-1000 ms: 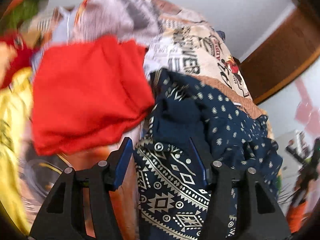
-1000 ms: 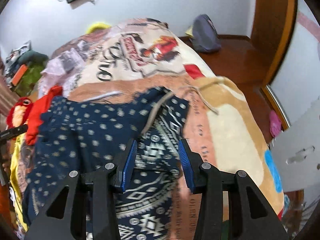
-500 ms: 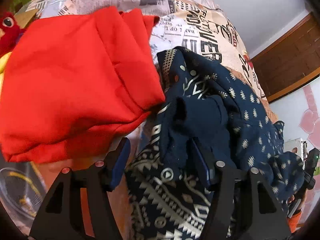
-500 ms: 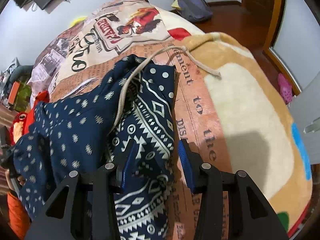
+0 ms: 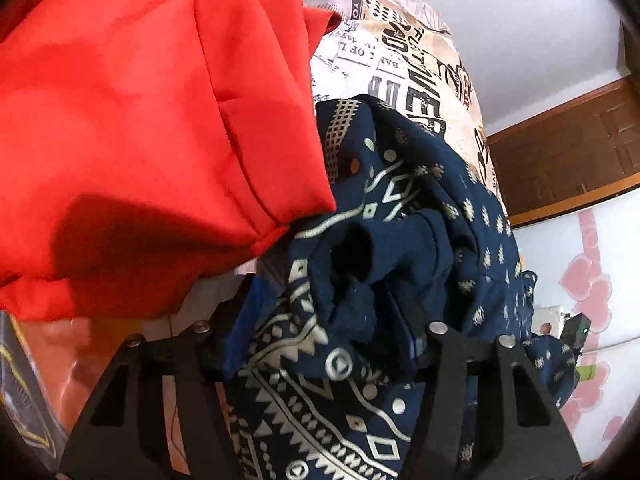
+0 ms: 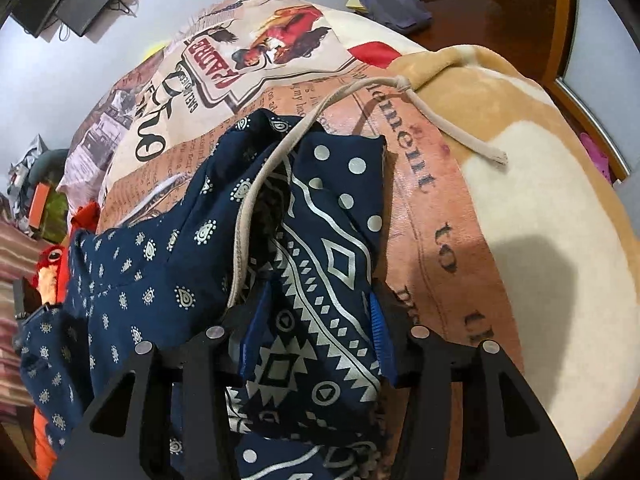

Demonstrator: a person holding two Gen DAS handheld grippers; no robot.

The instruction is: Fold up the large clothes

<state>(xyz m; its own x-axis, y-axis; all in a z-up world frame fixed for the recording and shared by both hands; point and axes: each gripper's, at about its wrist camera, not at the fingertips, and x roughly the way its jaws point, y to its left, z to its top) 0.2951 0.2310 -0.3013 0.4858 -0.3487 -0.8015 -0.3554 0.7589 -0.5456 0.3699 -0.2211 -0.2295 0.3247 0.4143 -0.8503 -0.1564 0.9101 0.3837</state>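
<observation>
We see our left gripper (image 5: 328, 320) with a thick bunch of the navy patterned garment (image 5: 400, 216) filling the gap between its blue pads; its jaws have just been closing a little, stand about half apart, and press on the cloth. Our right gripper (image 6: 316, 320) is clamped, somewhat narrower, on another fold of the same garment (image 6: 320, 264), whose cream drawstring (image 6: 452, 128) trails out over the bedspread (image 6: 436, 208) (knotted partway along). The garment lies bunched on the bed between both tools, just beside a red folded garment (image 5: 132, 128) that overlaps its edge. On the bedspread we can read "to" and, upside down from here, part of a word ending "IVER" (image 5: 420, 100); the rest of the newsprint lettering is too distorted to tell.
</observation>
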